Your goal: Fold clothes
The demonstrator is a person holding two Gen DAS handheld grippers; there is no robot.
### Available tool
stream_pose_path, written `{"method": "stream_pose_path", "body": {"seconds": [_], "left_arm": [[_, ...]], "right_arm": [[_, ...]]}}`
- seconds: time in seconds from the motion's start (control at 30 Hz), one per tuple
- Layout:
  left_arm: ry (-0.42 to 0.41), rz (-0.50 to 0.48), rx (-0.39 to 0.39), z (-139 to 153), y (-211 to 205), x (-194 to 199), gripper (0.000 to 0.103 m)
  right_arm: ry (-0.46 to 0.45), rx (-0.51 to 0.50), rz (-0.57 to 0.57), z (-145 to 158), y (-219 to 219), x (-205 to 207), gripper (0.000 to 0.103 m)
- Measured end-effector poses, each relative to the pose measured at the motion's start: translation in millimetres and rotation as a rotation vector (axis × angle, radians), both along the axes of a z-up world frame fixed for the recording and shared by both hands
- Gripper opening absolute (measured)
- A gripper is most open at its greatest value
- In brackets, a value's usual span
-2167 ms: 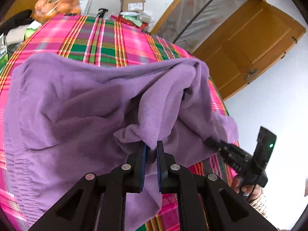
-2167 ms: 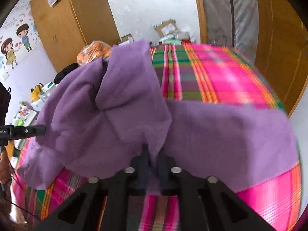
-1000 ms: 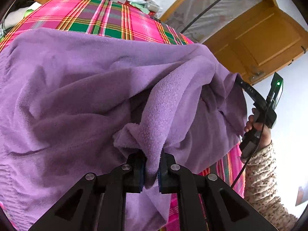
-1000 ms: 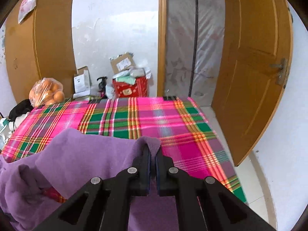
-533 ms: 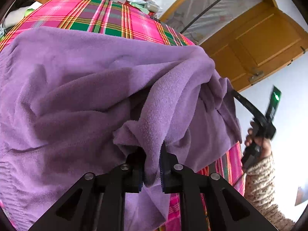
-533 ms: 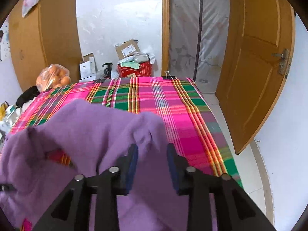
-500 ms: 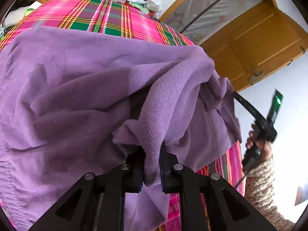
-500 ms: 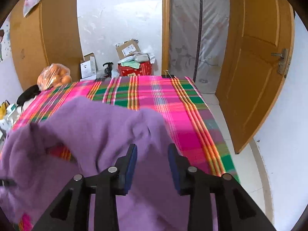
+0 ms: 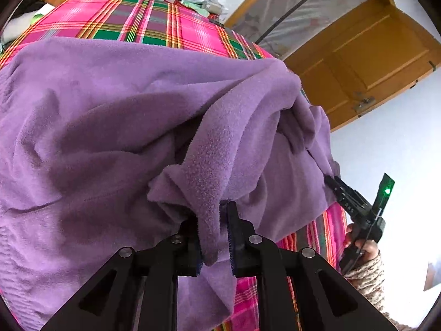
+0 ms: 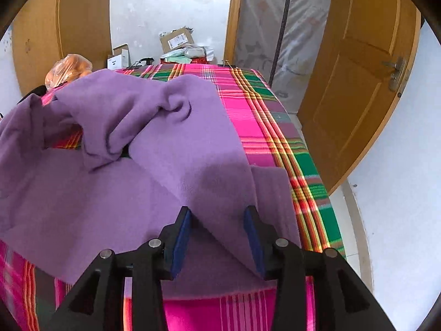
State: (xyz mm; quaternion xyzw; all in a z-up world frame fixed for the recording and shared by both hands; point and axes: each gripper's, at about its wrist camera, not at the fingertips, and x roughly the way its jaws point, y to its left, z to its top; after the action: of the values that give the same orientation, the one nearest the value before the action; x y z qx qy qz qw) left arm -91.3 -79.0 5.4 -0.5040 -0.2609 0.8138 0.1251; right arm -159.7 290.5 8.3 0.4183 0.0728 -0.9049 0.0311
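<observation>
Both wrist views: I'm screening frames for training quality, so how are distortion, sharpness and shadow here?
Left wrist view: strong fisheye bending, black corners; the purple fleece garment is sharp, deep shade within its folds. Right wrist view: the wooden door bows outward; even daylight, sharp, a soft shadow on the fleece ahead of the right gripper.

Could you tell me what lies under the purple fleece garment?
The purple fleece garment lies on a pink and green plaid cloth, which shows around it and through a gap near its bunched far side. Whatever that cloth covers is hidden.
</observation>
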Motion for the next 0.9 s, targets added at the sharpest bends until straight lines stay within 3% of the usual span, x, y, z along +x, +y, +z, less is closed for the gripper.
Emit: {"method": "stream_pose_path", "body": {"seconds": [0.03,0.1,0.2,0.57,0.63,0.77,0.9], "left_arm": [[-0.001,0.001,-0.001,0,0,0,0.013],[-0.003,0.003,0.0,-1,0,1,0.016],[-0.004,0.006,-0.002,-1,1,1,0.016],[-0.014,0.029,0.006,-3,4,-2,0.017],[-0.017,0.034,0.014,-4,4,-2,0.02],[-0.016,0.04,0.012,-2,5,-2,0.02],[-0.012,0.038,0.01,0,5,3,0.02]], "right_arm": [[0.003,0.005,-0.007,0,0,-3,0.032],[0.016,-0.005,-0.014,2,1,-9,0.011],[0.042,-0.035,-0.046,10,6,-21,0.007],[0.208,-0.008,-0.106,43,0,-72,0.007],[0.171,0.037,-0.12,37,-2,-81,0.008],[0.054,0.032,-0.136,22,-2,-89,0.01],[0.046,0.012,-0.167,22,1,-69,0.026]]}}
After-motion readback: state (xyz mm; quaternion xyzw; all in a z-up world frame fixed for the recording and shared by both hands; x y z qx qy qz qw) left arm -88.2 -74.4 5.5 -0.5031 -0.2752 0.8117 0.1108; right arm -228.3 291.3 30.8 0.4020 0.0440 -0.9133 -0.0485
